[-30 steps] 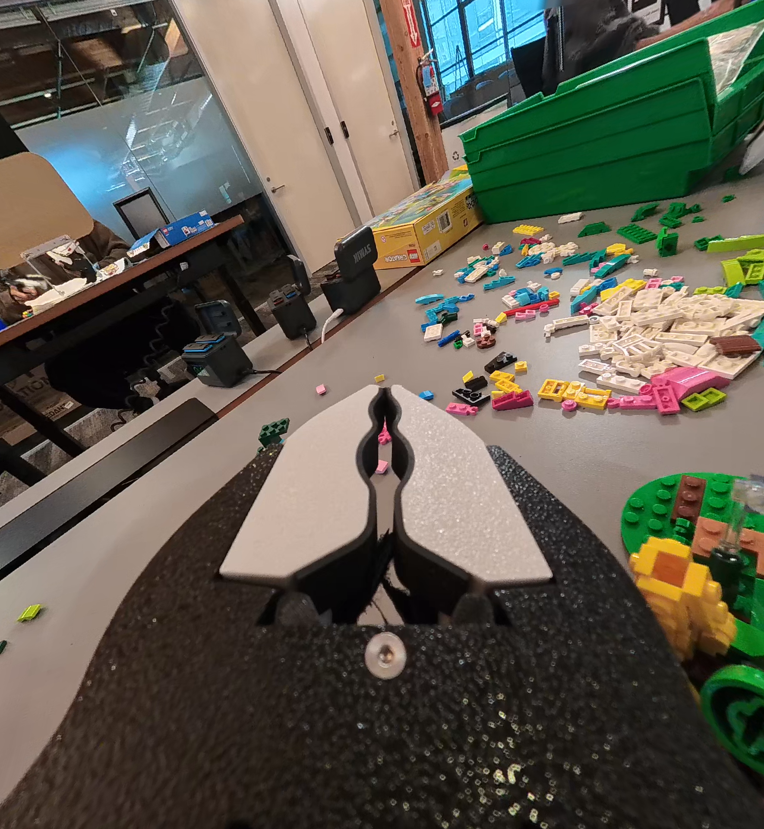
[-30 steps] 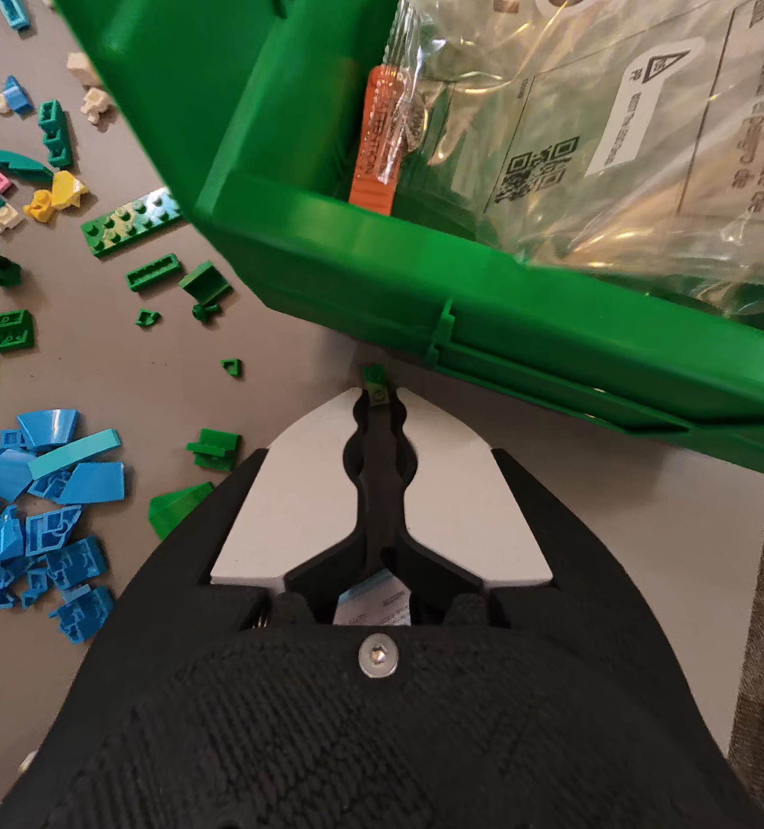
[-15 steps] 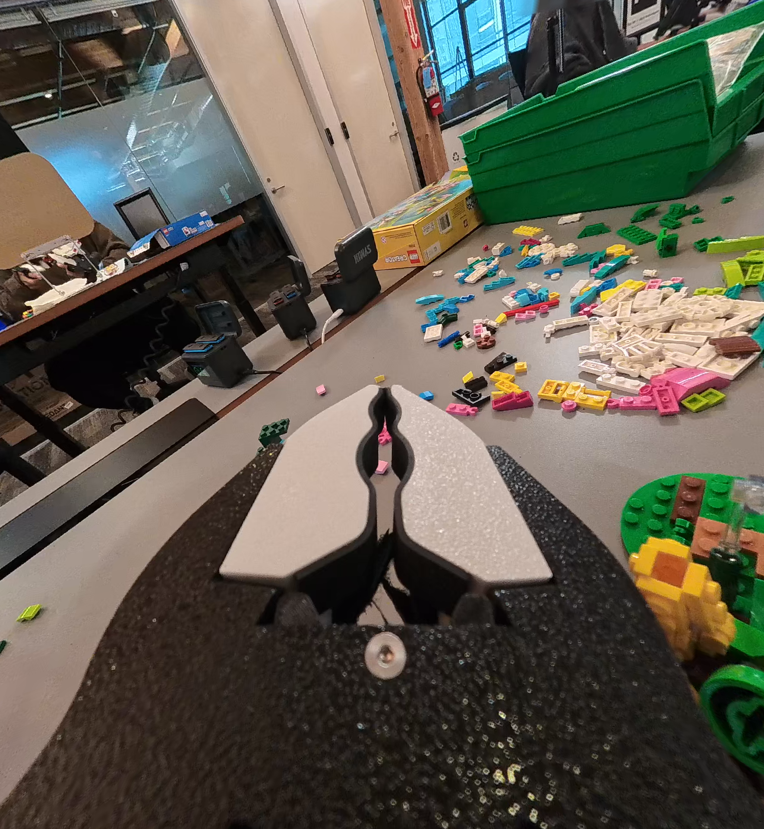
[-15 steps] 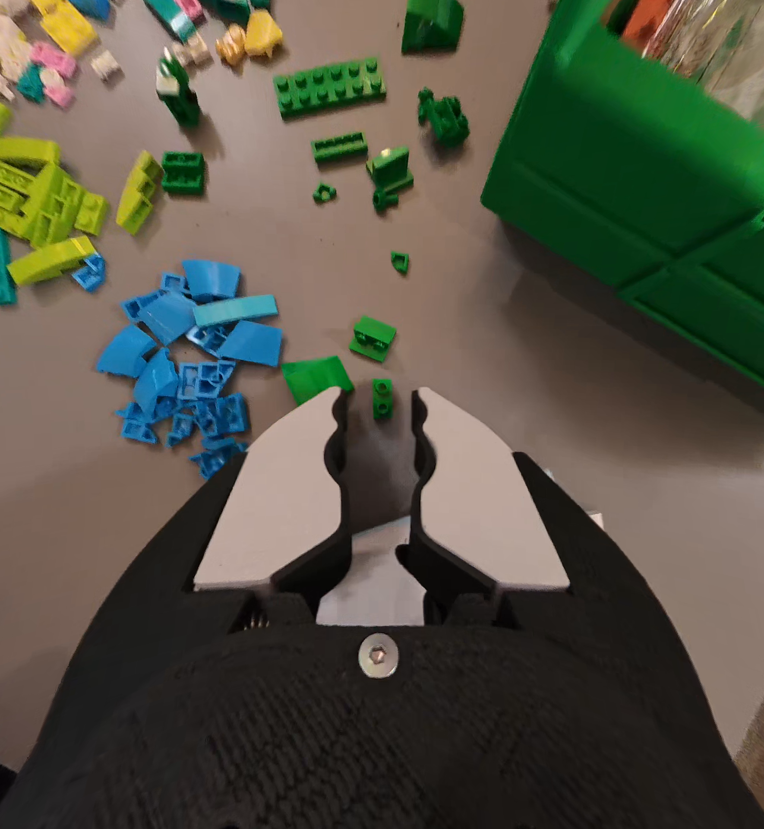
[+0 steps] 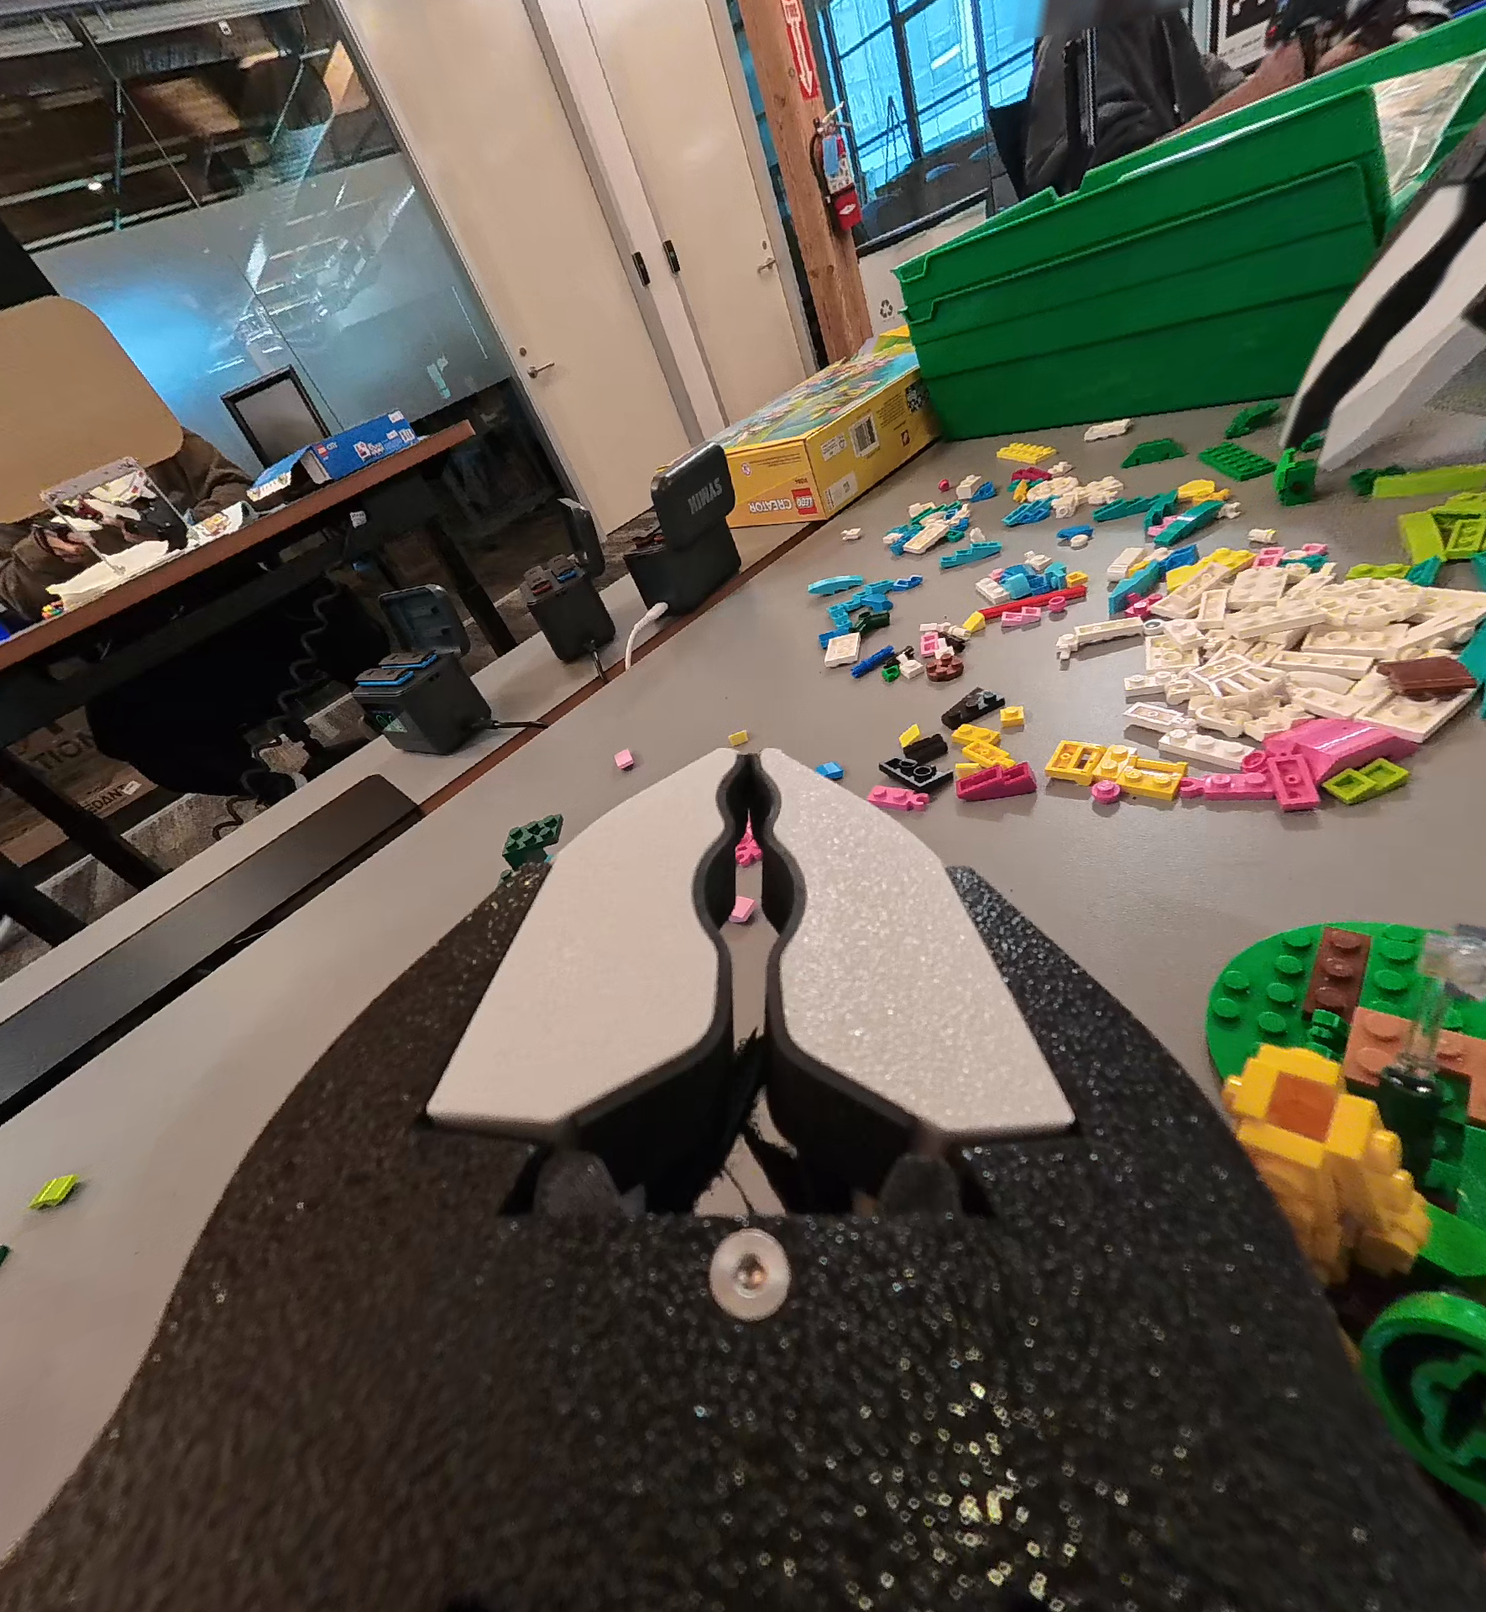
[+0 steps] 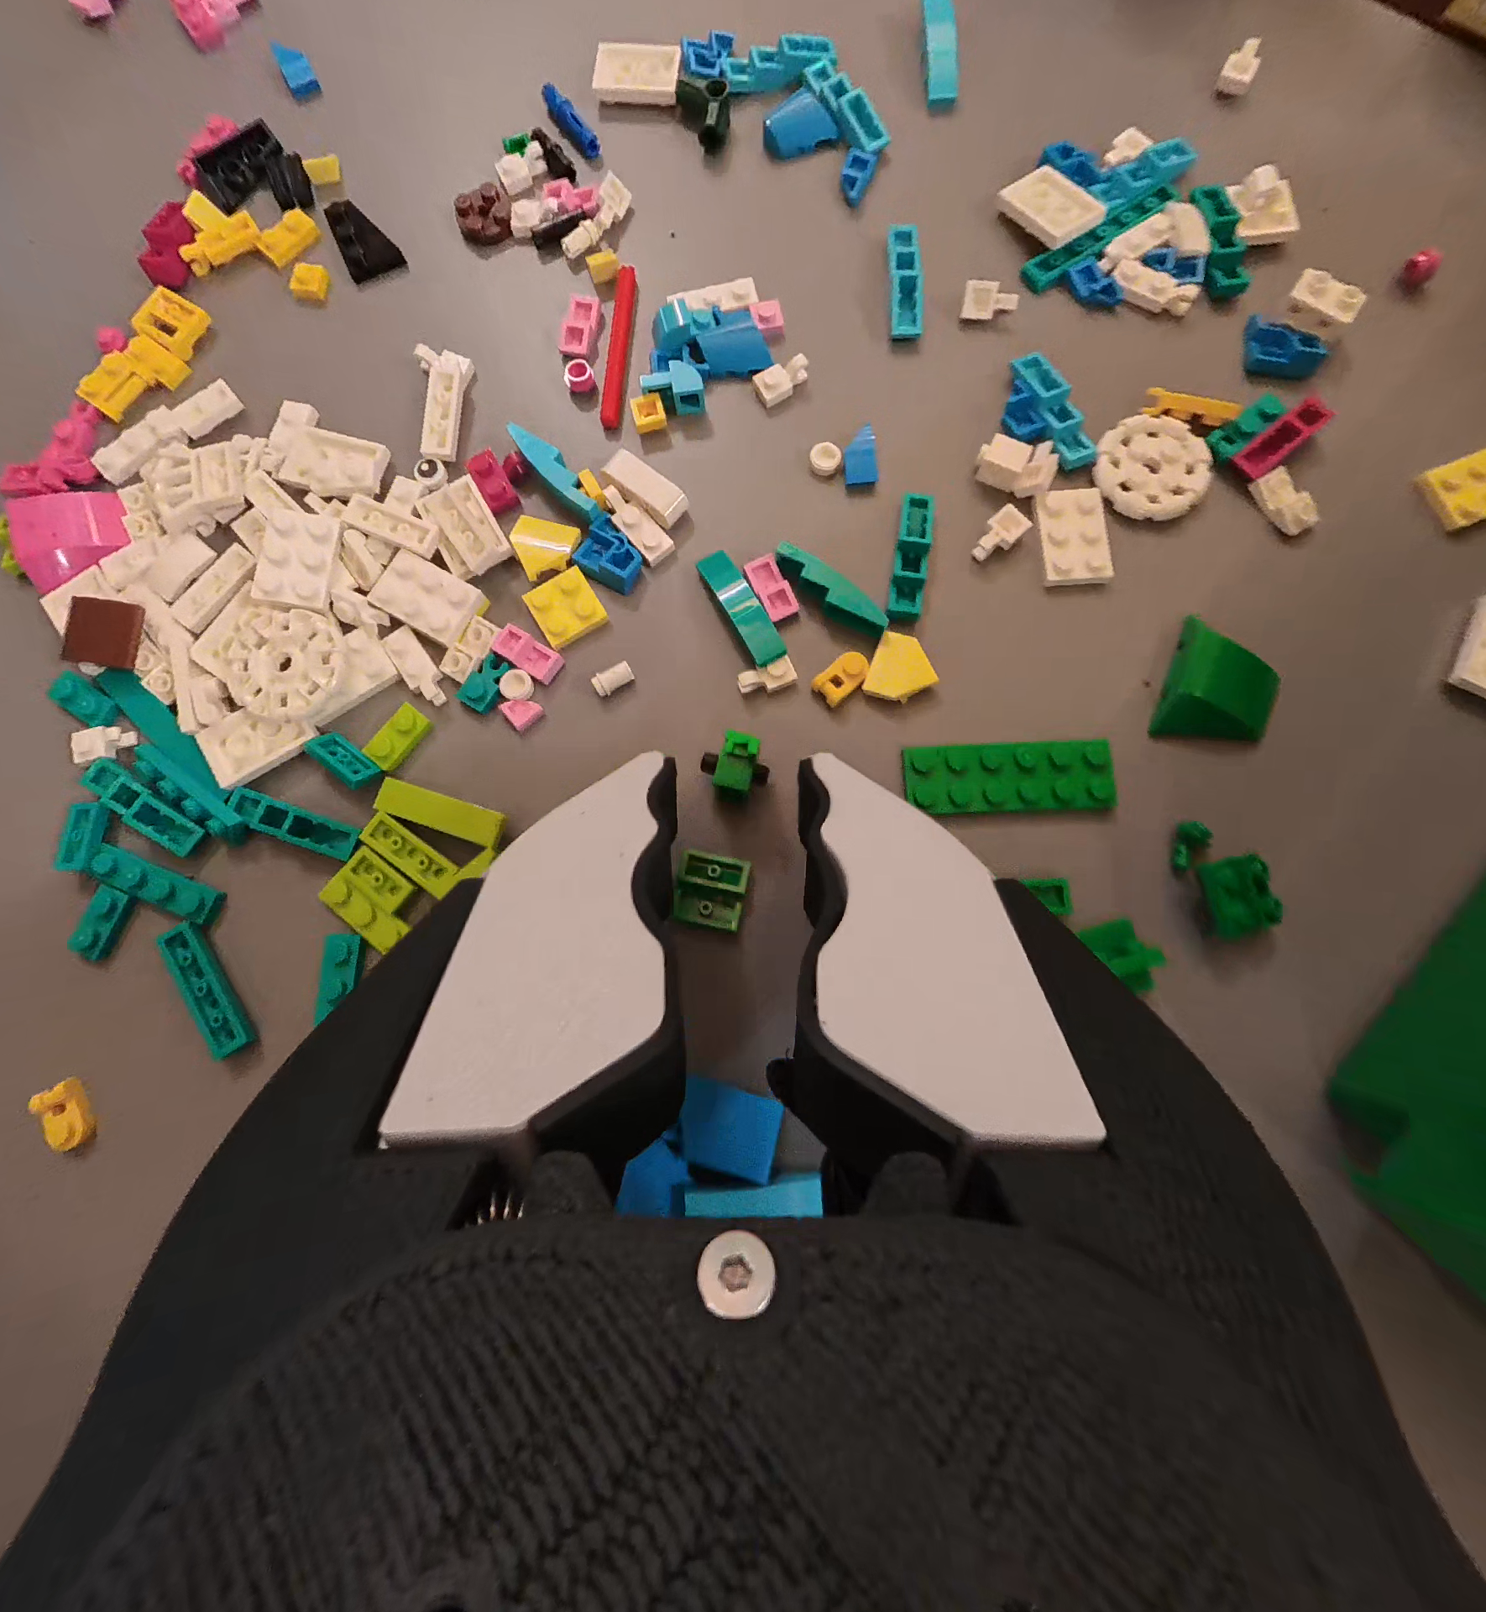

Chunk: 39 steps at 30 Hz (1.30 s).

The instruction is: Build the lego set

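- Low over the grey table (image 5: 1027,881), left gripper (image 5: 750,761) hovering with fingertips pressed together, gripping nothing; tiny pink bits (image 5: 744,910) showing on the table through the wavy slot behind the tips.
- Sitting just right of it, a green round plate (image 5: 1272,994) carrying brown bricks and a yellow block flower (image 5: 1324,1160).
- Farther ahead, lying scattered: yellow, pink and white bricks (image 5: 1263,645); stacked green bins (image 5: 1158,288) and a yellow box (image 5: 818,454) standing at the far edge.
- Pointing down at the table, right gripper (image 6: 735,768) standing with jaws apart, clamping nothing.
- Lying between its tips without touching either pad, a small green piece (image 6: 735,763); a green plate piece (image 6: 712,890) lying deeper in the gap.
- Resting just right of the tips, a long green plate (image 6: 1010,776); lime bricks (image 6: 408,855) and teal bricks (image 6: 155,855) lying to the left, a white heap (image 6: 286,567) beyond.
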Available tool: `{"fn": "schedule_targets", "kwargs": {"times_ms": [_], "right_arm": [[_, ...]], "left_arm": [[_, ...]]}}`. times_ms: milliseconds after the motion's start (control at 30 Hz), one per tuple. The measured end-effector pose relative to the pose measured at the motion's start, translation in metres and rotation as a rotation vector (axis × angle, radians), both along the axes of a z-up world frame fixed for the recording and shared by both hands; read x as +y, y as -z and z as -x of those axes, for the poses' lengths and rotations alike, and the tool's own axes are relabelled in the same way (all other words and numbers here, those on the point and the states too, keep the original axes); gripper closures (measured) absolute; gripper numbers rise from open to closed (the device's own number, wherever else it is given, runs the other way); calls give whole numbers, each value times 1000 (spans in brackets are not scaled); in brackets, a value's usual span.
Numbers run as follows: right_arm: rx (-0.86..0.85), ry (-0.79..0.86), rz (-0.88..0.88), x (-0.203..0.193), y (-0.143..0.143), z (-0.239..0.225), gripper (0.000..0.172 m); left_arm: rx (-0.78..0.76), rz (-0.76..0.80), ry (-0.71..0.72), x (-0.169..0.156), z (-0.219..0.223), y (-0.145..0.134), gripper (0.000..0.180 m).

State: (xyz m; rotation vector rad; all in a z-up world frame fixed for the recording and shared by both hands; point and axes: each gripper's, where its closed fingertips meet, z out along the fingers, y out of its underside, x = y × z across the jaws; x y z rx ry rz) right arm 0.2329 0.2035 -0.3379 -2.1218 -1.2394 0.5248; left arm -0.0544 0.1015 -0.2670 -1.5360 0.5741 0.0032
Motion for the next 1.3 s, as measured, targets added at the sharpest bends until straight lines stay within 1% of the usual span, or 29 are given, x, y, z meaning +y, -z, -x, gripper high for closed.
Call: {"fn": "schedule_targets", "kwargs": {"times_ms": [67, 133, 167, 300, 400, 500, 633, 700, 800, 933, 1100, 1200, 1300], "right_arm": [[-22, -16, 3, 0, 4, 3, 151], [-39, -19, -6, 0, 6, 3, 161], [-47, -13, -14, 1, 6, 1, 162], [-42, 37, -34, 3, -3, -20, 163], [-25, 96, -32, 4, -8, -43, 163], [-77, 148, -41, 6, -4, -69, 163], [-130, 167, -35, 5, 3, -84, 162], [-111, 156, -71, 5, -2, -79, 153], [-27, 50, -59, -8, -10, -50, 151], [-150, -57, -32, -18, 10, -34, 149], [-110, -61, 34, -17, 15, -19, 145], [-103, -58, 58, -17, 15, -17, 151], [-121, -38, 74, -16, 15, -21, 151]], "left_arm": [[2, 1, 1, 0, 0, 0, 180], [3, 1, 1, 0, -1, 0, 180], [2, 1, 1, 0, 0, 0, 180], [1, 0, 1, 0, -1, 0, 180], [3, 1, 1, 0, -1, 0, 180], [2, 1, 1, 0, -1, 0, 180], [4, 1, 1, 0, -1, 1, 180], [5, 1, 2, 0, -2, 1, 180], [6, 1, 2, 0, -2, 1, 180], [5, 0, 2, 0, -2, 1, 180], [5, 0, 3, 0, -2, 1, 180], [4, 0, 4, 0, -3, 1, 180], [3, 0, 4, 0, -3, 0, 180]]}}
